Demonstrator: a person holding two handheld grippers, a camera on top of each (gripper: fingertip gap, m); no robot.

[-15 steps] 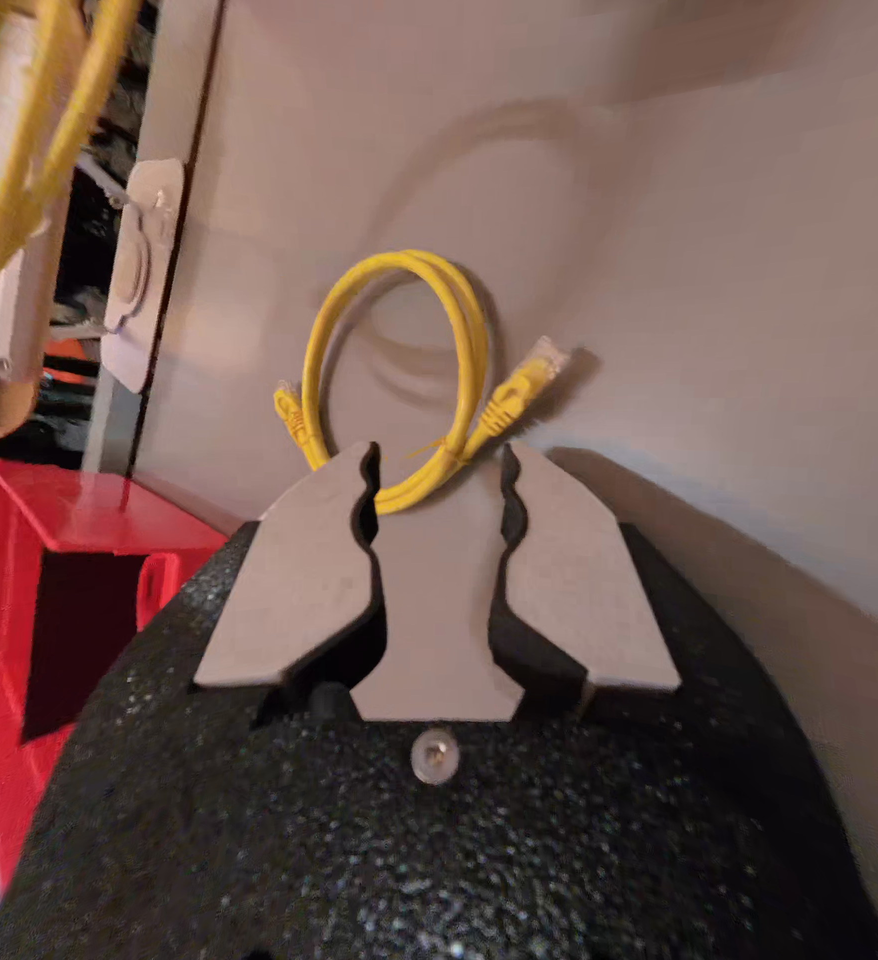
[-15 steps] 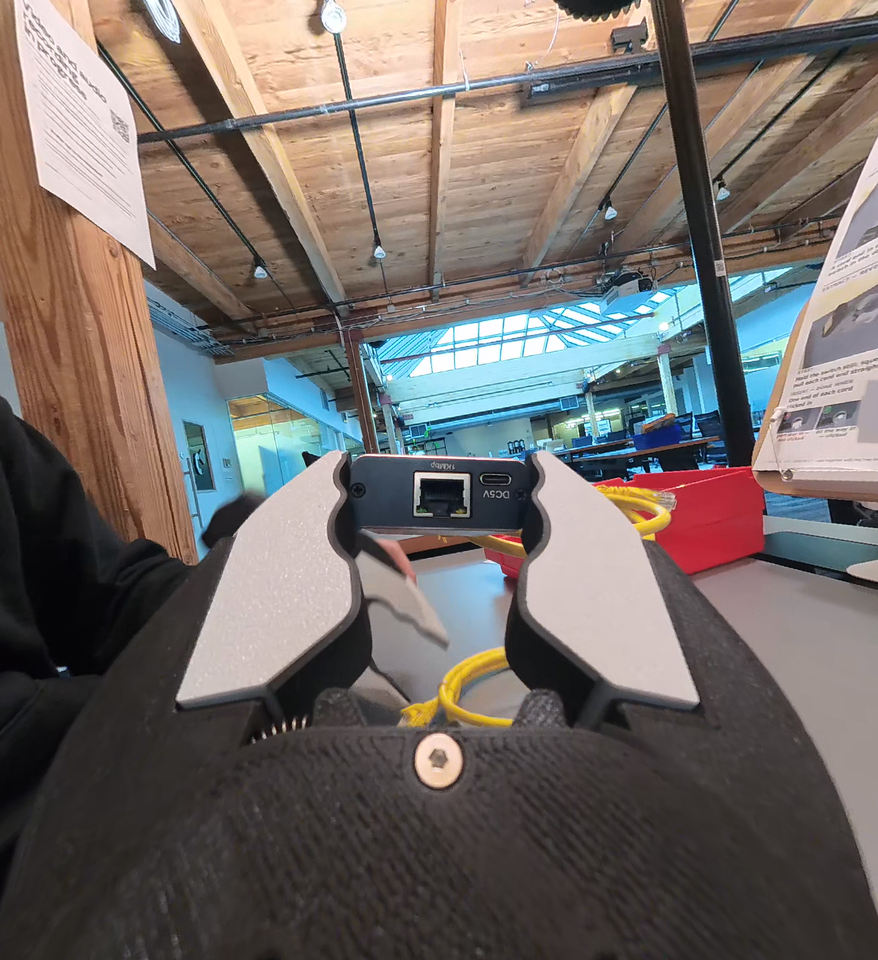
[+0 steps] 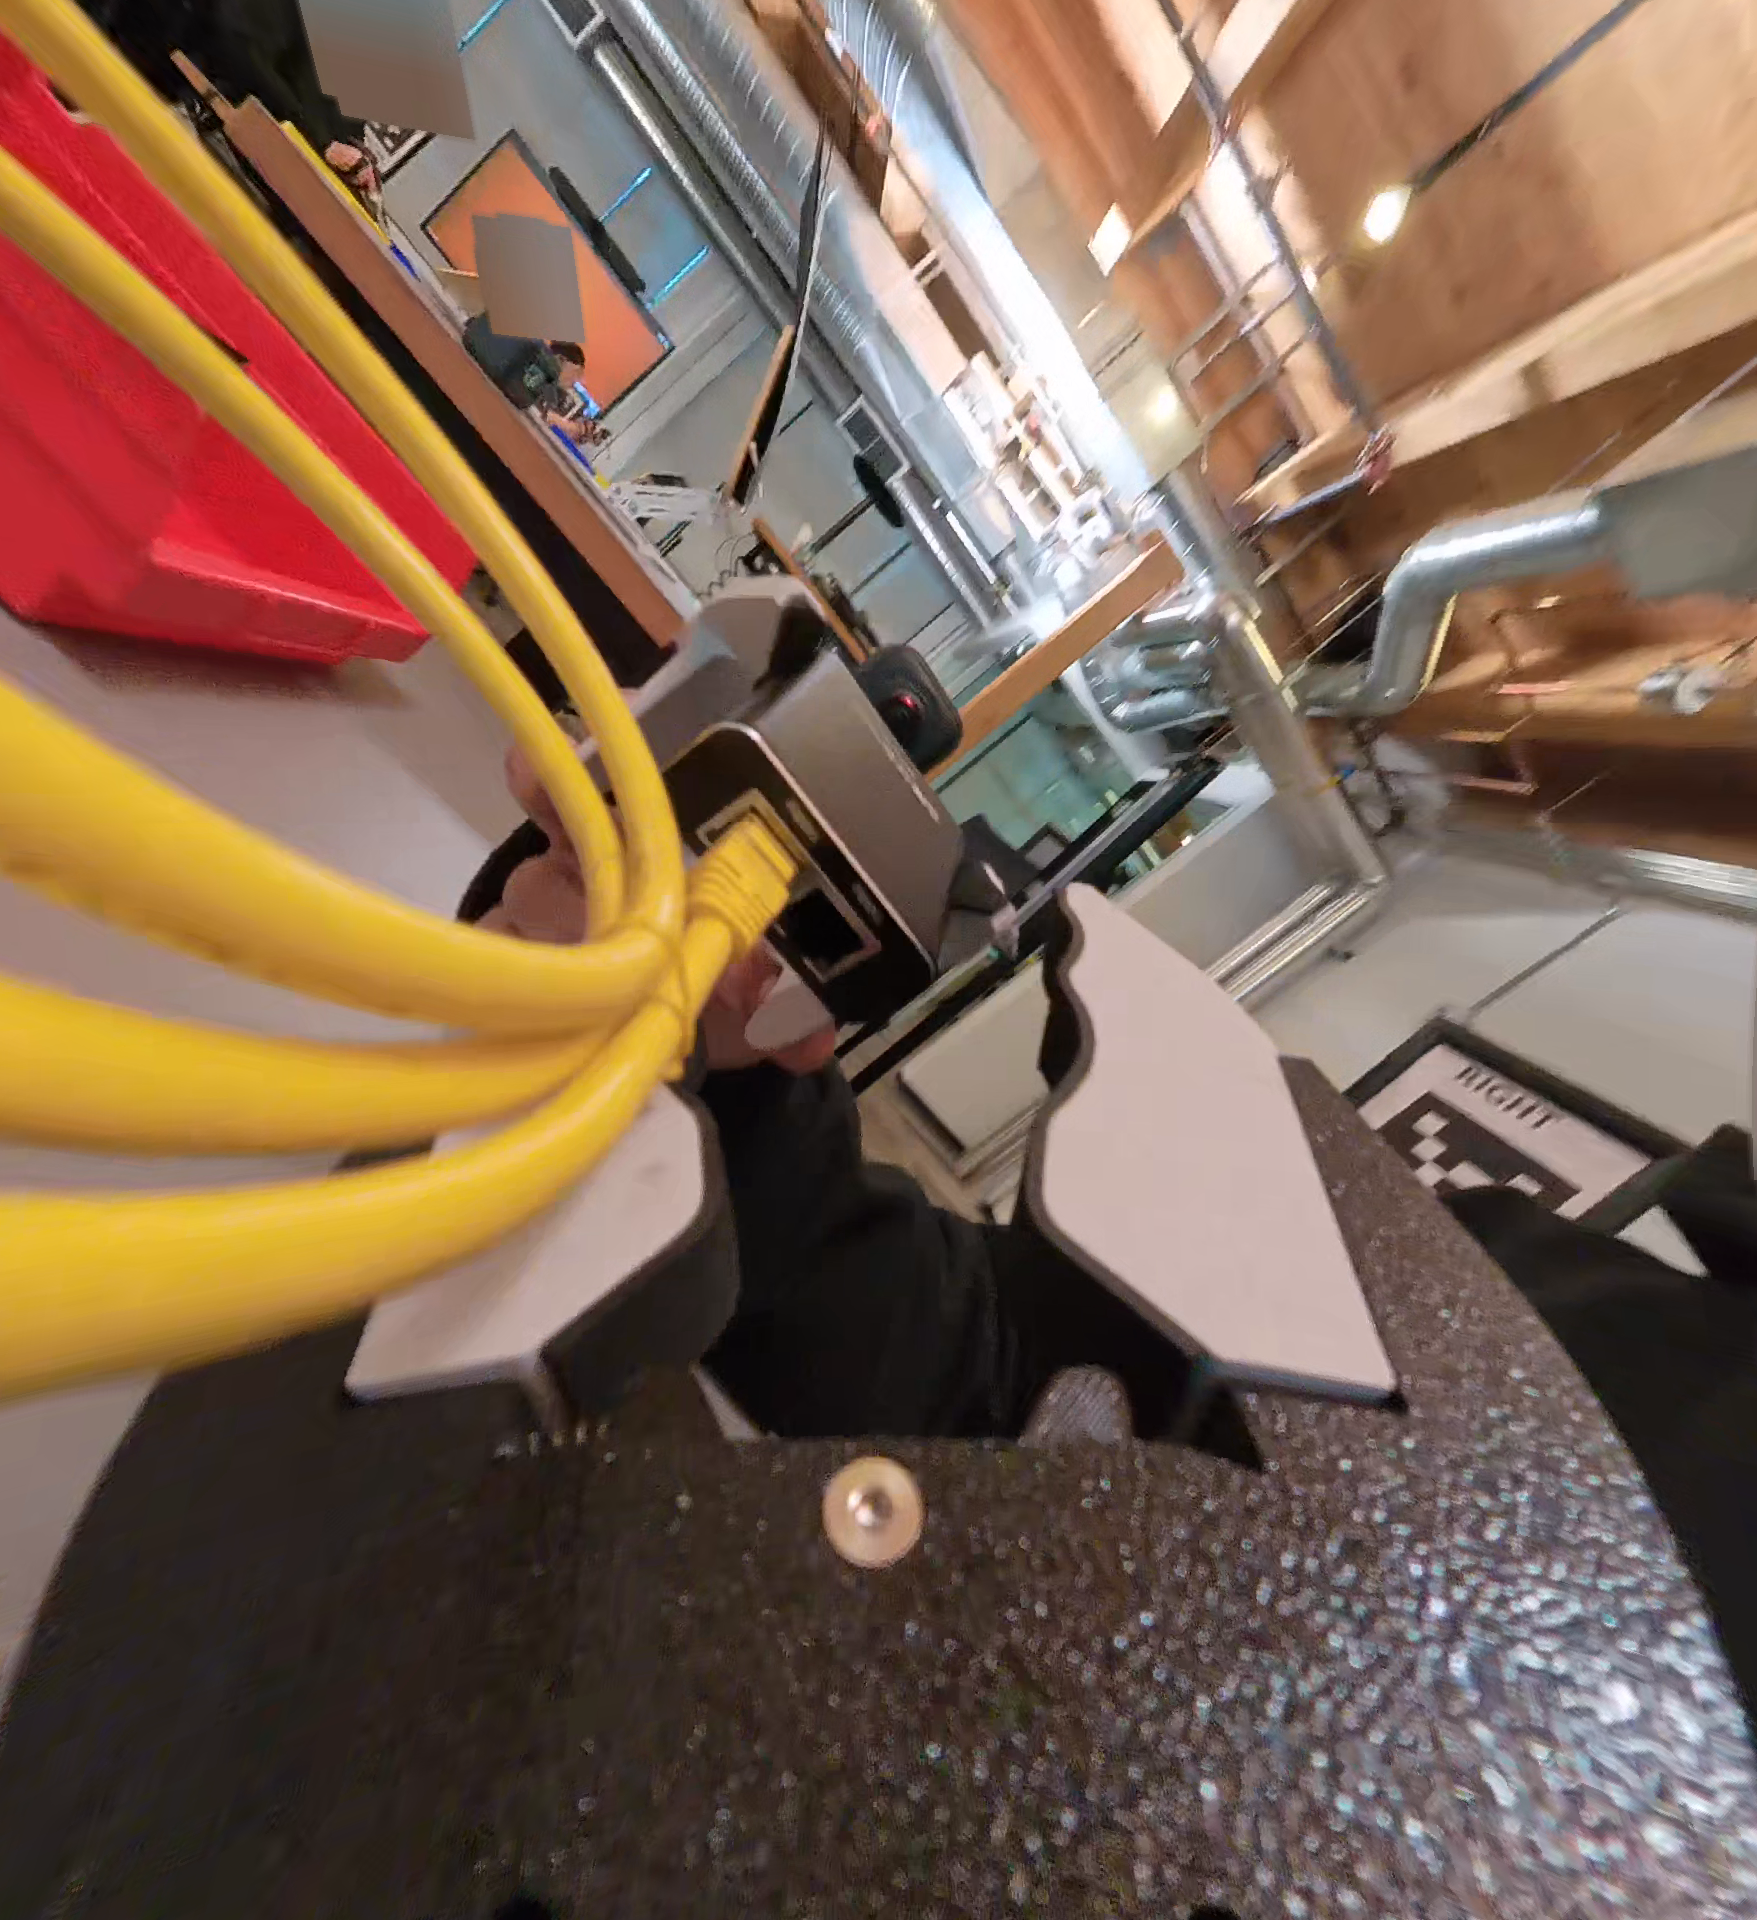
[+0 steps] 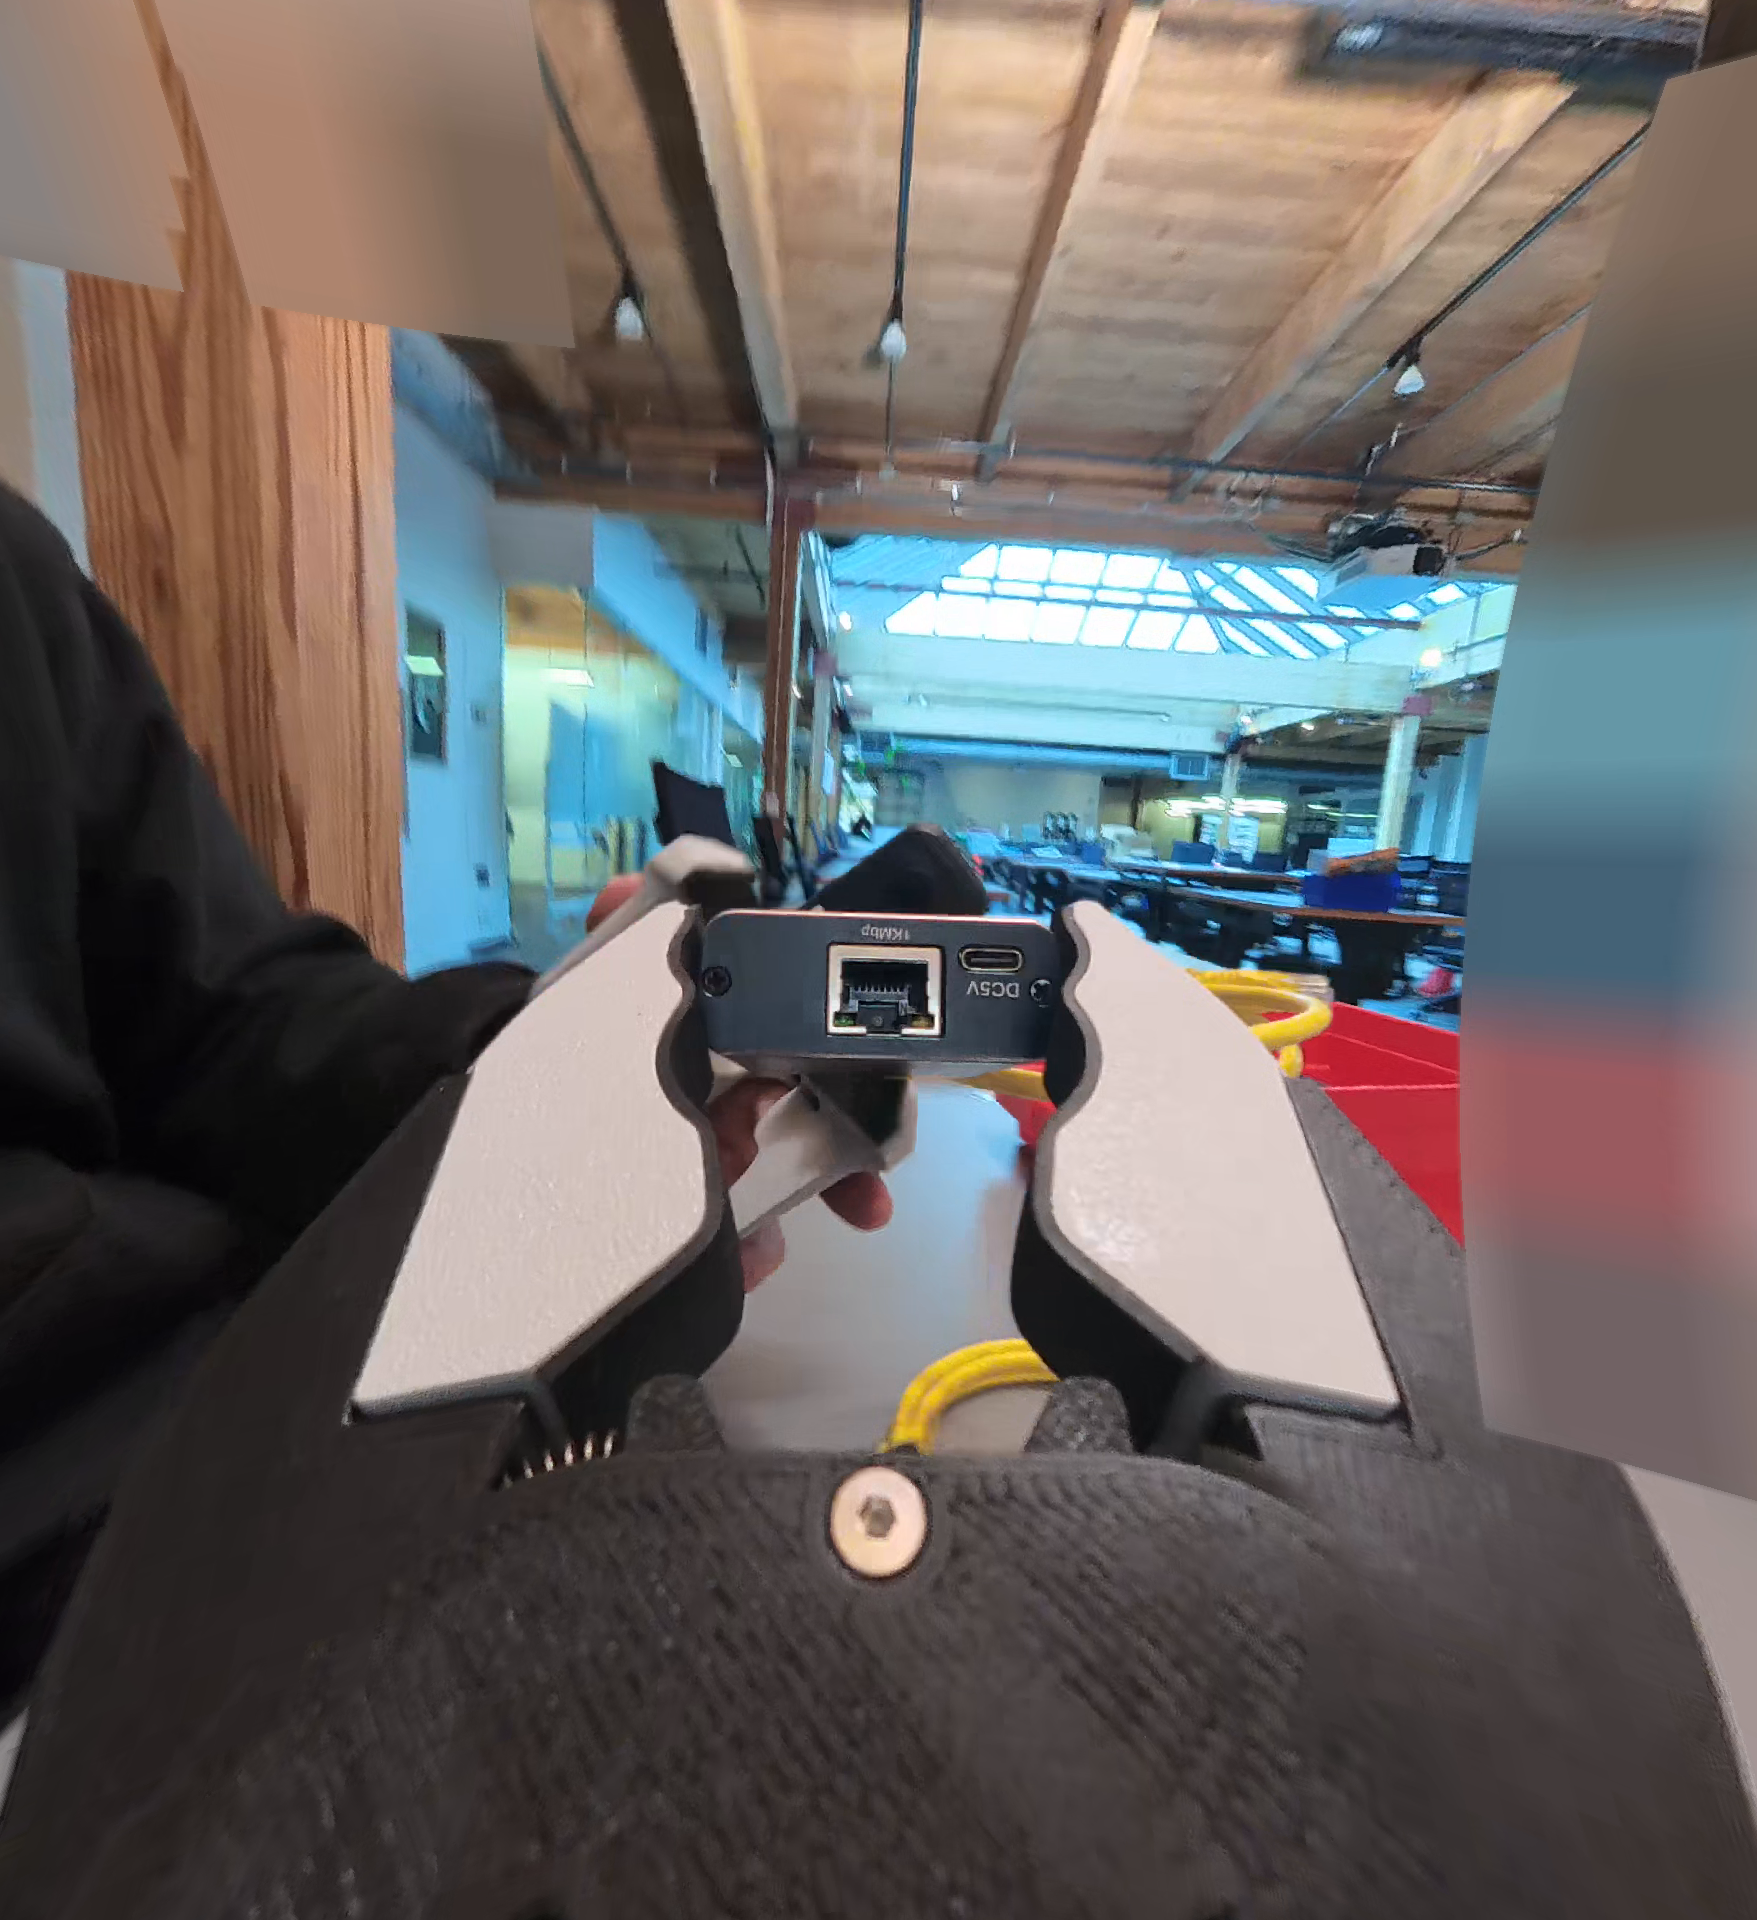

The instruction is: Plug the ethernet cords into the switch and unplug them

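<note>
Clearly, the rigid switch is clamped by the right gripper; the left gripper is spread, and the springy yellow cord is best taken behind its plug.

My left claw fills the lower frame, its two grey fingers spread apart. A bundle of yellow ethernet cord loops in from the left across my left finger. Its yellow plug sits at a port of the small grey switch, held beyond by the other gripper. A red bin stands on the grey table at upper left.
</note>
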